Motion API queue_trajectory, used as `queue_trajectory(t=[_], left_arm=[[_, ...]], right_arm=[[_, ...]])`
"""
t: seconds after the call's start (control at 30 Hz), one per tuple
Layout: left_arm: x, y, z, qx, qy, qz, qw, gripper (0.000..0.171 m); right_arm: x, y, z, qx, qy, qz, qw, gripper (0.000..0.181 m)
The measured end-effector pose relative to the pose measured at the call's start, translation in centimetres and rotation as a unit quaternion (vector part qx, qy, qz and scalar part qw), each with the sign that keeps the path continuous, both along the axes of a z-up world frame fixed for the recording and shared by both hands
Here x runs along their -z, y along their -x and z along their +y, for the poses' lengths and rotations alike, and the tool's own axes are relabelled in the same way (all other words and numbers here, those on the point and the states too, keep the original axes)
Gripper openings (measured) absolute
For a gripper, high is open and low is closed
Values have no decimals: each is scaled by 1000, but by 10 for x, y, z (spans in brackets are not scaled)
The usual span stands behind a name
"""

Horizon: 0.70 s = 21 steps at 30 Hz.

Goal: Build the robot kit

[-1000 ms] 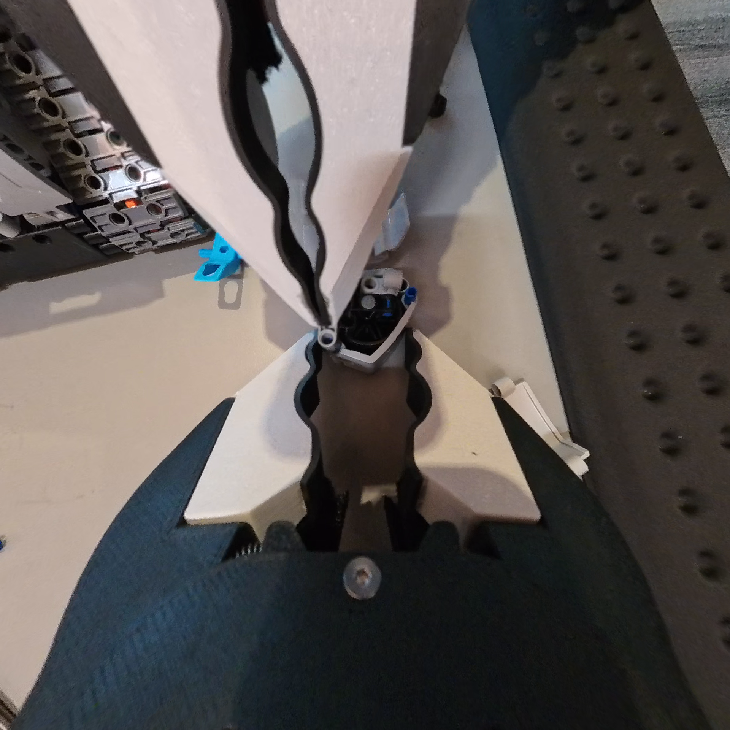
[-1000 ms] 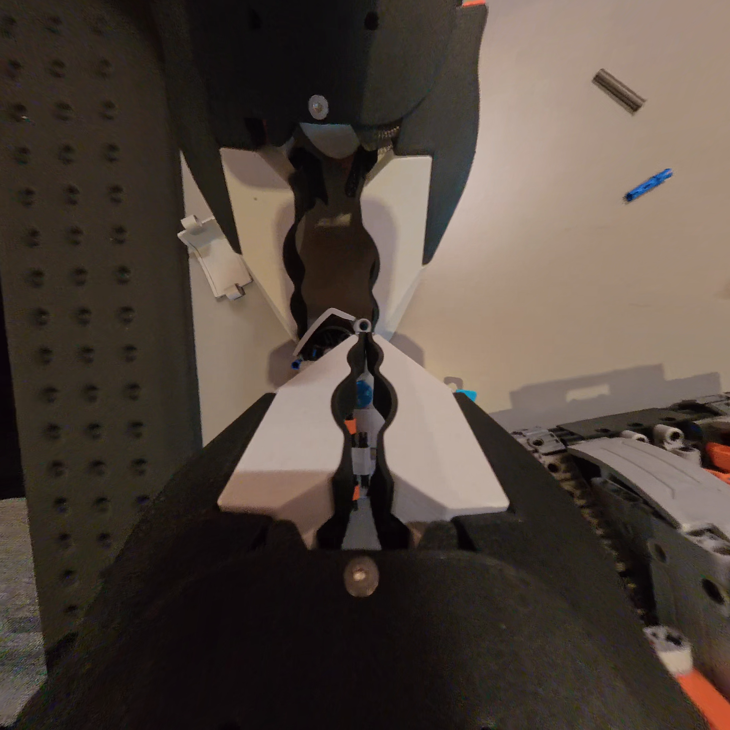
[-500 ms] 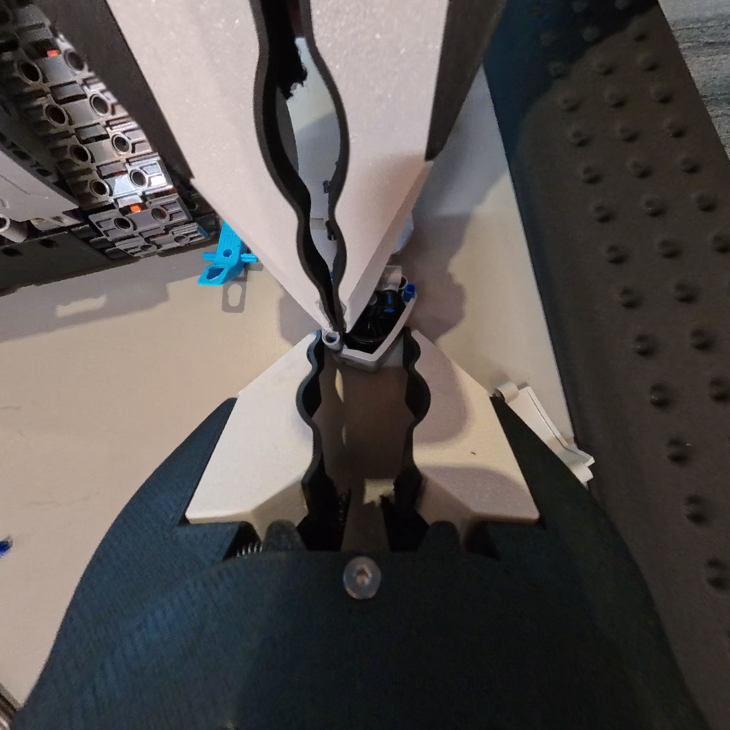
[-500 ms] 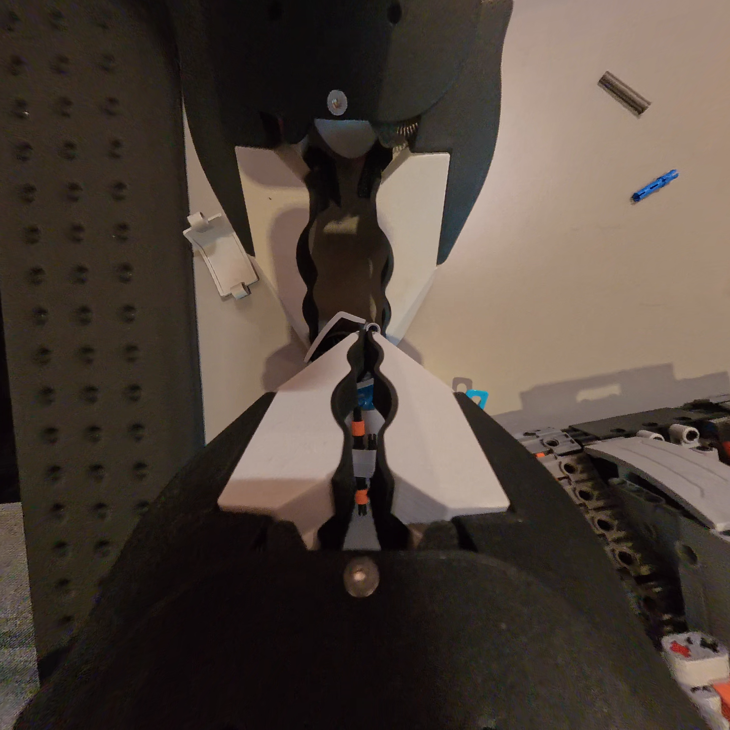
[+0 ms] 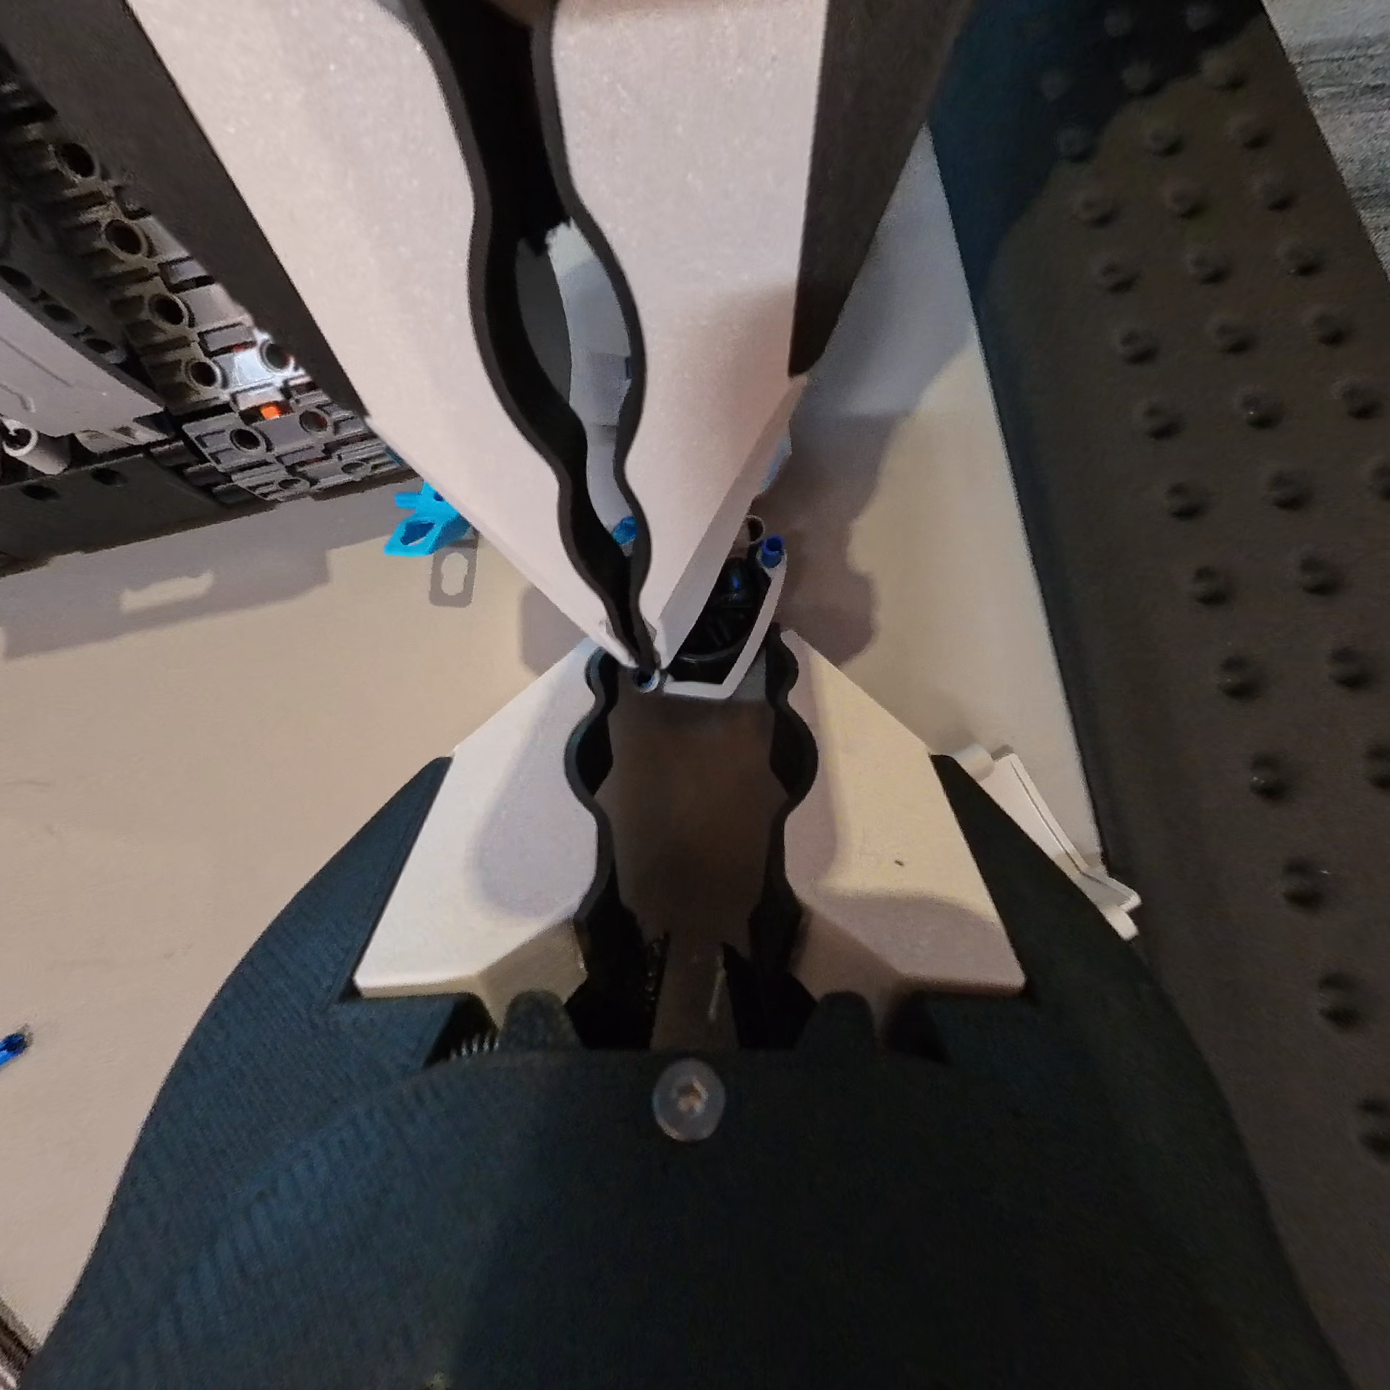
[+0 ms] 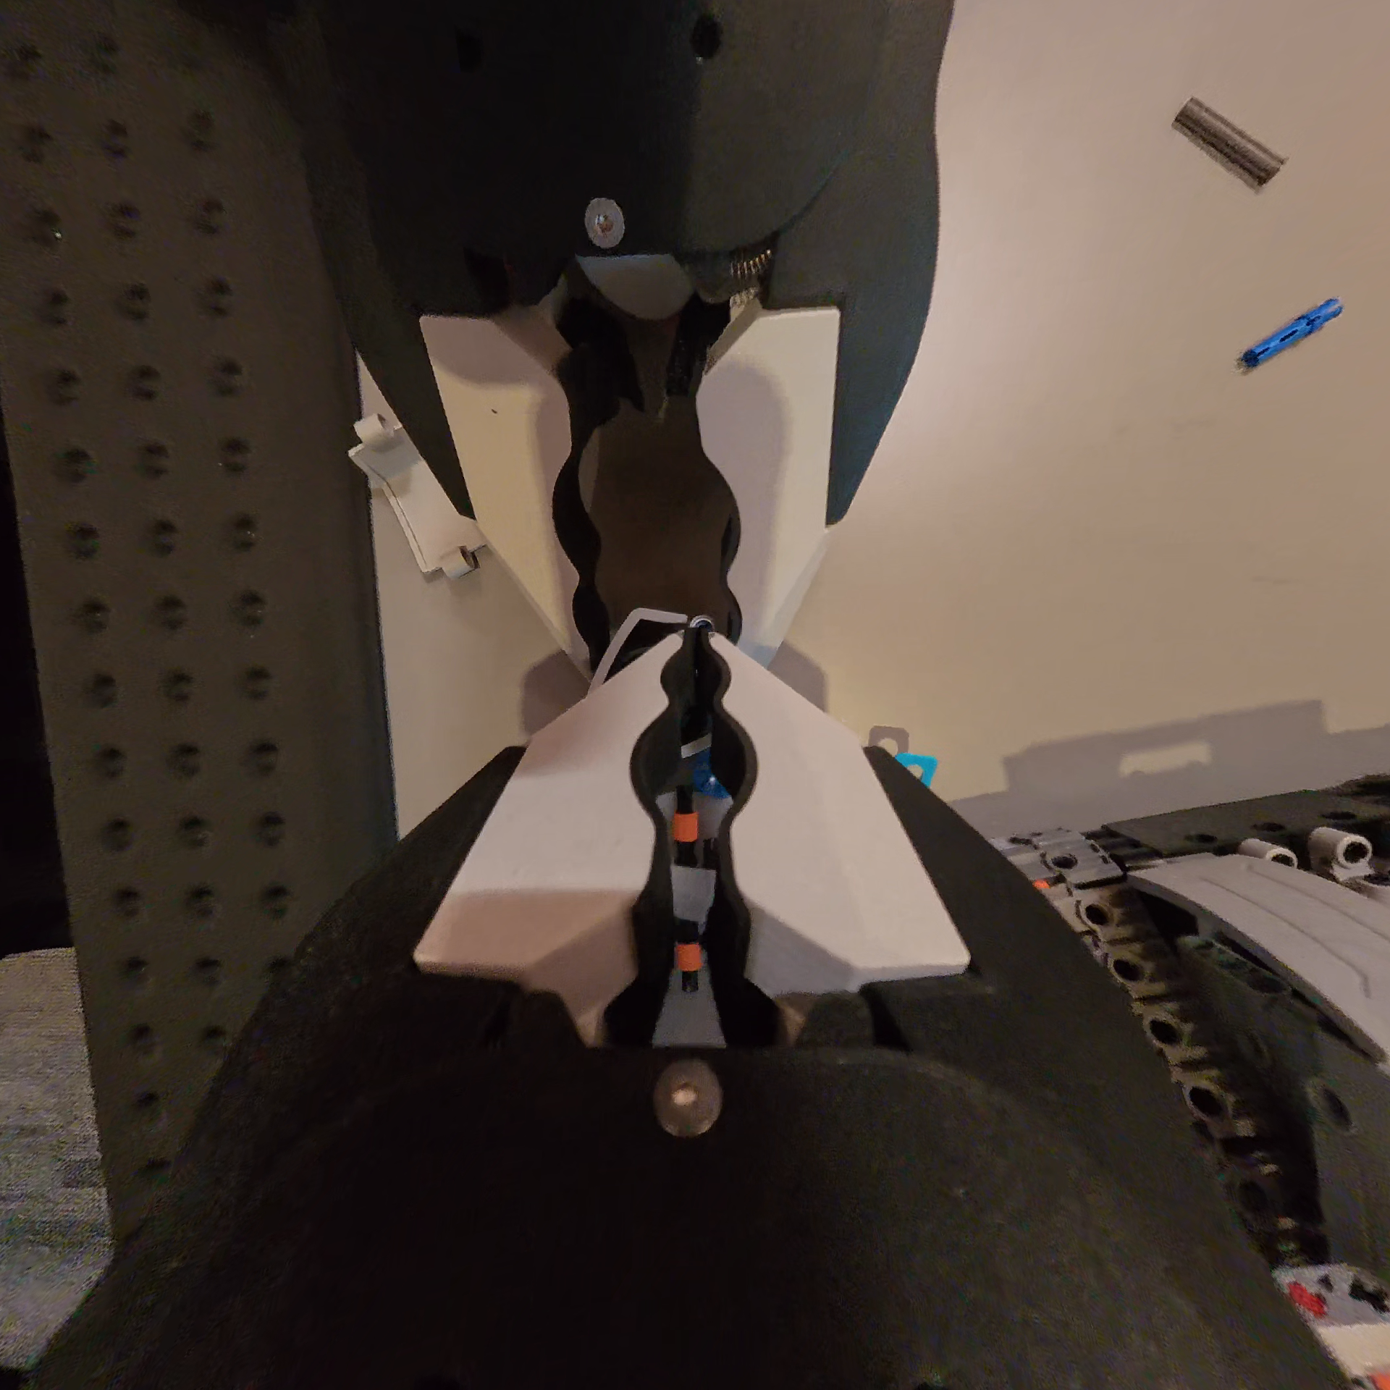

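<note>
Filling the right side of the left wrist view, a dark studded mat (image 5: 1218, 526) runs top to bottom beside the cream surface (image 5: 188, 752). At the upper left of that view sits a big grey and black brick-built model (image 5: 173, 391) with rows of pin holes; the right wrist view shows it at the lower right.

From the bottom centre of the left wrist view, the left tongs (image 5: 688, 681) reach forward, spread to a middling gap and gripping a small white-framed brick assembly (image 5: 722, 639) with dark parts inside and a blue pin on top. It hangs just in front of the tips at frame centre, clamped on its two sides.

From the top of the same view the right tongs (image 5: 643, 666) come down, pinched nearly together, their tips touching the left corner of that assembly. In the right wrist view they appear from the bottom centre, closed narrow on a small ring-ended piece (image 6: 701, 623) at the very tip; whether it belongs to the assembly I cannot tell.

A white curved panel (image 5: 1053, 835) lies at the mat's edge, right of centre. A light blue connector (image 5: 425, 526) rests below the model. A dark ribbed rod (image 6: 1230, 150) and a blue pin (image 6: 1290, 332) lie apart at the upper right of the right wrist view.
</note>
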<state>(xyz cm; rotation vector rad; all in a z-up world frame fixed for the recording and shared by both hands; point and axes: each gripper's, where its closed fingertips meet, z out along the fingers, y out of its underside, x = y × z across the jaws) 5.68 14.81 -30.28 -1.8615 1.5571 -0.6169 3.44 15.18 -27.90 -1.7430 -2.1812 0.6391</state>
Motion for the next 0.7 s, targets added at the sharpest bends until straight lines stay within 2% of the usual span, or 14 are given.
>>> queue_trajectory(t=[0.13, 0.2, 0.33, 0.43, 0.47, 0.53, 0.7], left_arm=[[0, 0, -3, 9, -3, 5, 1000, 36], [0, 0, -4, 13, -2, 6, 1000, 37], [-1, -1, -3, 10, -9, 11, 1000, 53], [-5, -9, -7, 20, -21, 7, 1000, 57], [-4, -13, -7, 22, -27, 12, 999, 57], [-1, -19, -10, 33, -28, 16, 999, 46], [0, -23, -11, 34, -16, 6, 999, 44]], right_arm=[[-14, -10, -3, 5, 2, 30, 1000, 1], [-12, -20, -8, 1, -2, 25, 1000, 1], [-12, -28, -11, 17, 11, 46, 999, 6], [-12, -31, -12, 21, 14, 62, 998, 6], [-12, -30, -12, 20, 11, 68, 997, 6], [-11, -30, -16, 15, 7, 69, 998, 4], [-13, -40, -18, 23, 5, 83, 996, 0]])
